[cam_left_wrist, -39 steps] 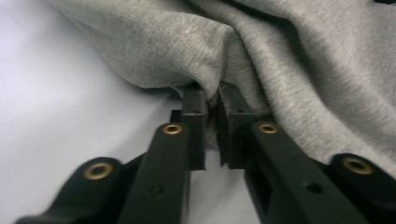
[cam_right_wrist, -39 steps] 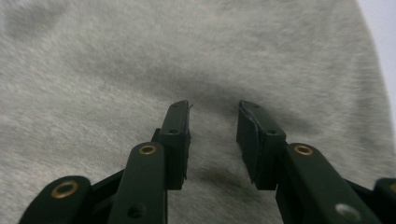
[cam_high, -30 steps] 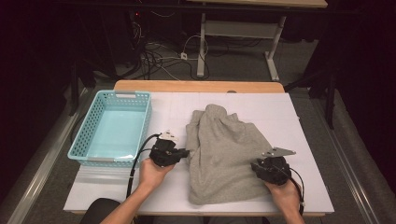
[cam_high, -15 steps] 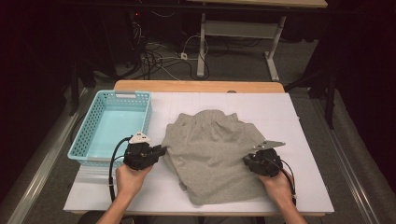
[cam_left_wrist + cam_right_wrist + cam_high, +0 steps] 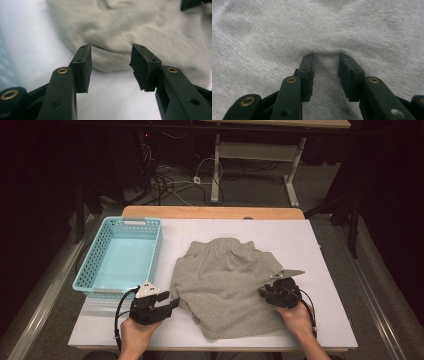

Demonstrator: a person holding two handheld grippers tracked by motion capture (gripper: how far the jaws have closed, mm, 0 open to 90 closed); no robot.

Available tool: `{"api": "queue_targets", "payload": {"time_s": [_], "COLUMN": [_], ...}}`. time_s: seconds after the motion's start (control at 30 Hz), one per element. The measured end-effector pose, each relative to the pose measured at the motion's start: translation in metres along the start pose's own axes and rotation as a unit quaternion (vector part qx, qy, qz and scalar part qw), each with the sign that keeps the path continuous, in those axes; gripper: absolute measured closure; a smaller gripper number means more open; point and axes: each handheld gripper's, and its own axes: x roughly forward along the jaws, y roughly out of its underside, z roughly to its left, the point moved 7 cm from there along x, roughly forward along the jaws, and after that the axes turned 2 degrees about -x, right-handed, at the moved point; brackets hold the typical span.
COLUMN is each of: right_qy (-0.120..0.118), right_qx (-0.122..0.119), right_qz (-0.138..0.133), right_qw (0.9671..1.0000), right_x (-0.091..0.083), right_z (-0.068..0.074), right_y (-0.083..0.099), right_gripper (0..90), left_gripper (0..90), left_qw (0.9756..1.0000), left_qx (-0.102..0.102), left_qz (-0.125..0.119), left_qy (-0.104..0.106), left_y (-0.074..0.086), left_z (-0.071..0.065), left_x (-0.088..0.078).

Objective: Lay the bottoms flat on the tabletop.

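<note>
Grey shorts [image 5: 225,280] lie spread on the white table [image 5: 330,320], waistband at the far side. My left gripper [image 5: 170,304] sits just off their near left edge, open; its jaws have just been opening and nothing is between them. In the left gripper view [image 5: 111,47] the shorts' edge [image 5: 125,27] lies just beyond the tips. My right gripper [image 5: 263,293] rests on the shorts' right side, pointing left. In the right gripper view [image 5: 326,57] a ridge of the cloth [image 5: 367,27] is gathered between its pads.
A light blue plastic basket [image 5: 82,279] stands empty at the table's left, close behind my left hand. A wooden strip [image 5: 210,212] runs along the far edge. Bare table shows to the right of the shorts and along the near edge.
The left gripper pulled the bunched shorts out to the left, spreading them flat, then let go and drew back leftward with its jaws opening. The right gripper stayed in place.
</note>
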Motion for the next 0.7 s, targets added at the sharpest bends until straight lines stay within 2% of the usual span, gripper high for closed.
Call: {"api": "queue_targets", "payload": {"time_s": [0.1, 0.17, 0.23, 0.37, 0.53, 0.7], "right_qy": [0.000, 0.000, 0.000, 0.001, 0.006, 0.011], "right_qx": [0.001, 0.002, 0.003, 0.005, 0.011, 0.036], "right_qz": [0.000, 0.000, 0.000, -0.002, -0.004, -0.007], "right_qw": [1.0000, 1.0000, 1.0000, 1.0000, 0.9999, 0.9993], "right_x": [0.000, 0.000, 0.000, -0.002, -0.009, -0.017], "right_z": [0.000, 0.000, 0.000, 0.002, 0.002, -0.002], "right_y": [0.000, 0.000, 0.001, 0.003, 0.010, 0.020], "right_gripper": [65.3, 65.0, 64.8, 63.7, 63.4, 63.5], "left_gripper": [51.2, 51.2, 50.1, 43.7, 42.7, 43.6], "left_qw": [0.9993, 0.9978, 0.9969, 0.9967, 0.9962, 0.9951], "left_qx": [0.026, 0.043, 0.052, 0.052, 0.057, 0.070], "left_qz": [0.020, 0.038, 0.046, 0.045, 0.050, 0.056], "left_qy": [0.019, 0.034, 0.037, 0.042, 0.044, 0.040], "left_y": [0.006, 0.008, 0.008, 0.002, -0.005, -0.010], "left_z": [-0.018, -0.029, -0.034, -0.034, -0.031, -0.032], "left_x": [0.008, 0.019, 0.027, 0.040, 0.049, 0.061]}}
